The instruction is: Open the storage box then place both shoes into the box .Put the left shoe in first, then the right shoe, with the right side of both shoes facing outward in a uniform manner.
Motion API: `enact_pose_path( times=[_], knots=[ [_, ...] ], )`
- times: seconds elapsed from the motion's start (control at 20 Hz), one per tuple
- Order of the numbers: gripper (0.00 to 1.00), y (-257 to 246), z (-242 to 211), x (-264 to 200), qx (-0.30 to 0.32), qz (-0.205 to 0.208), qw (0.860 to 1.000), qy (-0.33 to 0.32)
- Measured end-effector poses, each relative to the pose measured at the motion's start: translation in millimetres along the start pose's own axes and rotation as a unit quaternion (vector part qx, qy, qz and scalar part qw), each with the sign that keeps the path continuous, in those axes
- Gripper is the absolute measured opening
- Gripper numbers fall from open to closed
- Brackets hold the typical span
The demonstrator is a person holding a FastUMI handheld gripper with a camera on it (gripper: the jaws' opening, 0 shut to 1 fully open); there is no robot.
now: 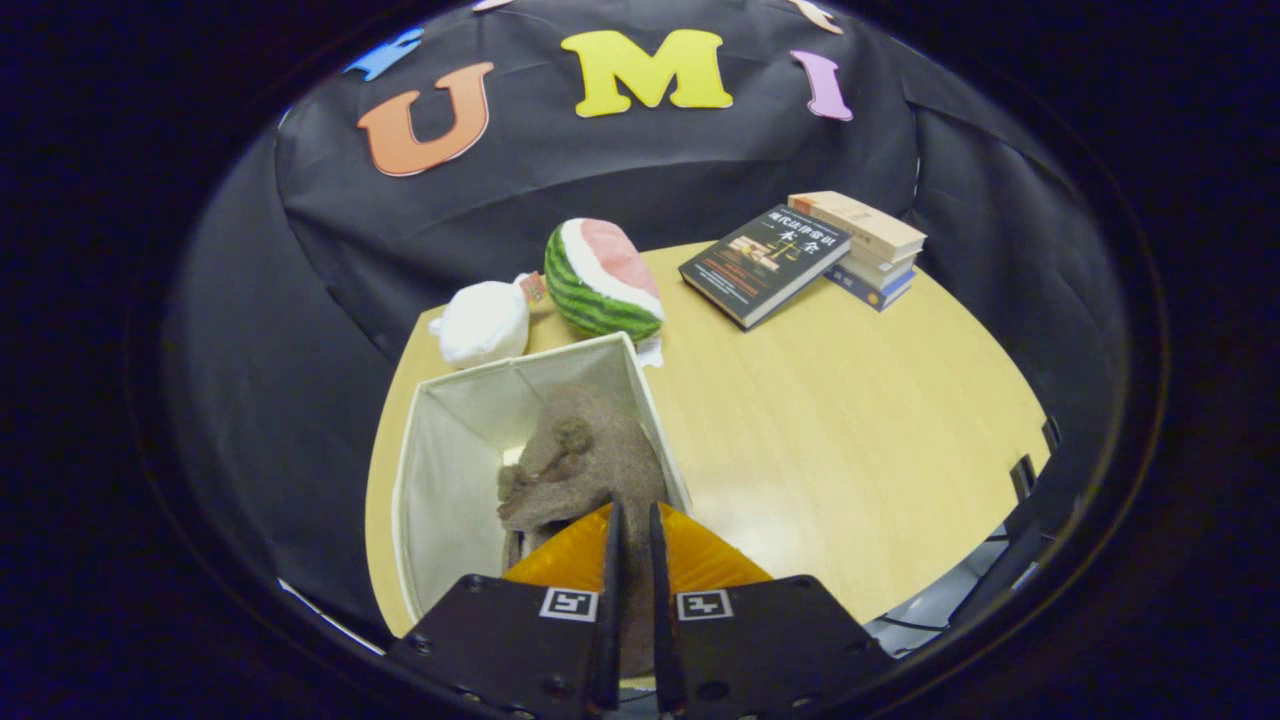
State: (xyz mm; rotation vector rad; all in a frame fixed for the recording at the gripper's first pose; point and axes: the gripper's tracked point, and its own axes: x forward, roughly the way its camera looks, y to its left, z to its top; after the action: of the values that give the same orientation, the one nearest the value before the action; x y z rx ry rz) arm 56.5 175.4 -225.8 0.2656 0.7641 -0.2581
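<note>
On the left side of the wooden table a white soft object lies close behind the far left corner of the storage box. The box is white, made of fabric, and it stands open with no lid on top. Inside it, against its right wall, is a brown fuzzy shoe with laces on top; it seems to stand with its toe pointing away from the gripper. I cannot tell if it is the left or the right shoe.

The gripper is over the near edge of the box. Its two fingers are almost together, with only a narrow gap, and the back part of the shoe shows in this gap, so they seem to pinch a thin part of the shoe.

Just behind the far right corner of the box lies a plush watermelon slice, touching or nearly touching the white soft object. Further right, at the far side of the table, a dark book leans against a small stack of books.
</note>
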Motion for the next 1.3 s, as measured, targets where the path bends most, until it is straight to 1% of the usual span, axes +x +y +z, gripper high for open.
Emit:
enact_pose_path(
  times=[0.1,0.15,0.25,0.4,0.45,0.5,0.65,0.75,0.95,1.1,1.3],
  knots=[
    [0.15,3,7,-4,-0.007,0.006,1.000,-0.016],
    [0.20,4,11,-8,-0.009,0.009,1.000,-0.022],
    [0.36,3,18,-14,-0.012,0.013,0.999,-0.037],
    [0.68,-3,33,-30,-0.030,0.016,0.997,-0.071],
    [0.85,-6,38,-36,-0.036,0.018,0.996,-0.083],
    [0.88,-9,43,-41,-0.042,0.020,0.994,-0.095],
    [0.92,-26,59,-62,-0.056,0.022,0.990,-0.125],
    [0.94,-45,76,-79,-0.058,0.021,0.986,-0.157],
    [0.94,-94,100,-110,-0.066,0.012,0.977,-0.202],
    [0.94,-130,122,-139,-0.075,0.005,0.967,-0.244],
    [0.94,-171,140,-170,-0.067,0.005,0.960,-0.273]
  ],
)
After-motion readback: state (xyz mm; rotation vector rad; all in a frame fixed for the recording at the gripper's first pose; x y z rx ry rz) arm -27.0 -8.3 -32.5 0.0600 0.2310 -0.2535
